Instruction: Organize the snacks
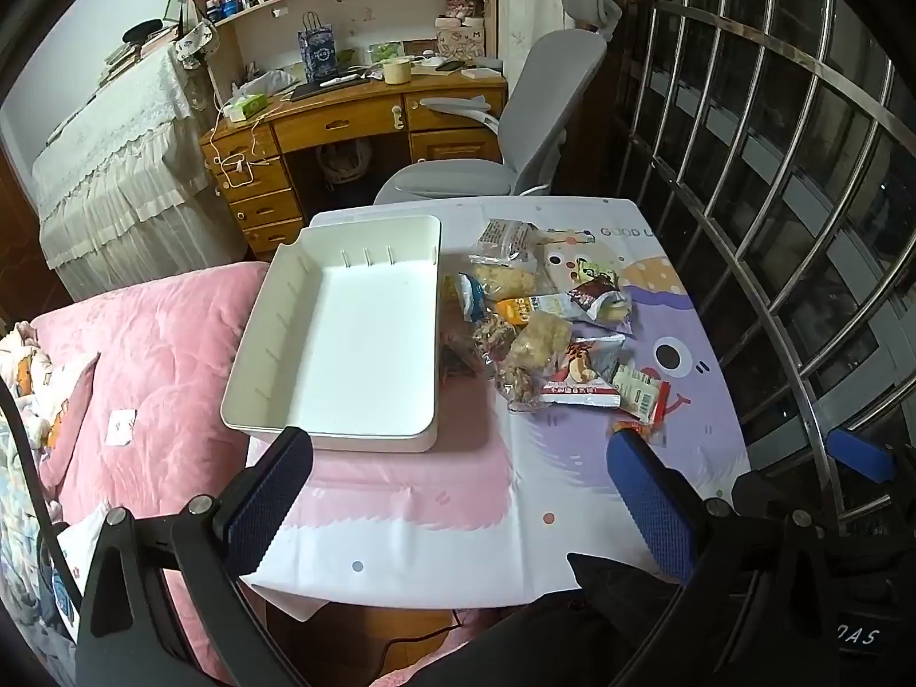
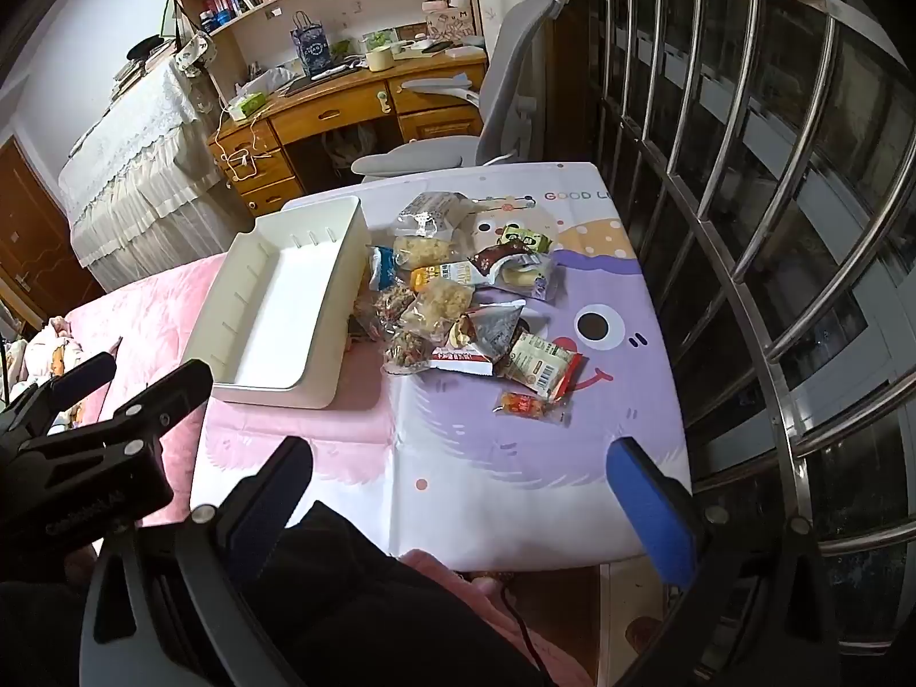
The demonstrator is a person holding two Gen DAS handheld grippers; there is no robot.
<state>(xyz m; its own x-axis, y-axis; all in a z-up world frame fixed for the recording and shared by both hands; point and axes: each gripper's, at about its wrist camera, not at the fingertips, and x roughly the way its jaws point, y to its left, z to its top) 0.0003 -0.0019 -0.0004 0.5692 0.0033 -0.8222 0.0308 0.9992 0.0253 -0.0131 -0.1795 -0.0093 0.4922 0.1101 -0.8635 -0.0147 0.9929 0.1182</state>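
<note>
A small table (image 1: 458,515) with a pastel cartoon cloth stood beside a pink quilted bed (image 1: 154,355) and a metal window grille (image 1: 801,200). On its left half sat a white plastic tray (image 1: 297,406), empty, a shallow rectangle whose long axis ran from 6 o'clock toward 12 o'clock, away from the cameras. Touching the tray's right wall lay a loose pile of snack packets (image 1: 538,315), spread in a band along the same direction, overlapping one another. In the pile were clear bags of pale puffed pieces (image 2: 438,300), a red and white packet (image 2: 466,359) at the near edge, and a small orange wrapped sweet (image 2: 524,403) lying just apart at 5 o'clock of the heap.

The left gripper (image 1: 458,492) hovered above the table's near edge with its 2 blue-padded fingers spread wide and nothing between them, the tray's near corner at its 11 o'clock. The right gripper (image 2: 461,501) also hung released and empty, the pile at its 12 o'clock. Neither touched anything.

The packets looked light, soft and crinkly, with slick film likely to slide between the pads; the puffed contents would probably crush under a hard squeeze. A sealed end seam or flat edge seemed the safest place to pinch. The small sweet, lying free, appeared easiest to lift first. The tray looked stiff and light and could shift if bumped.
</note>
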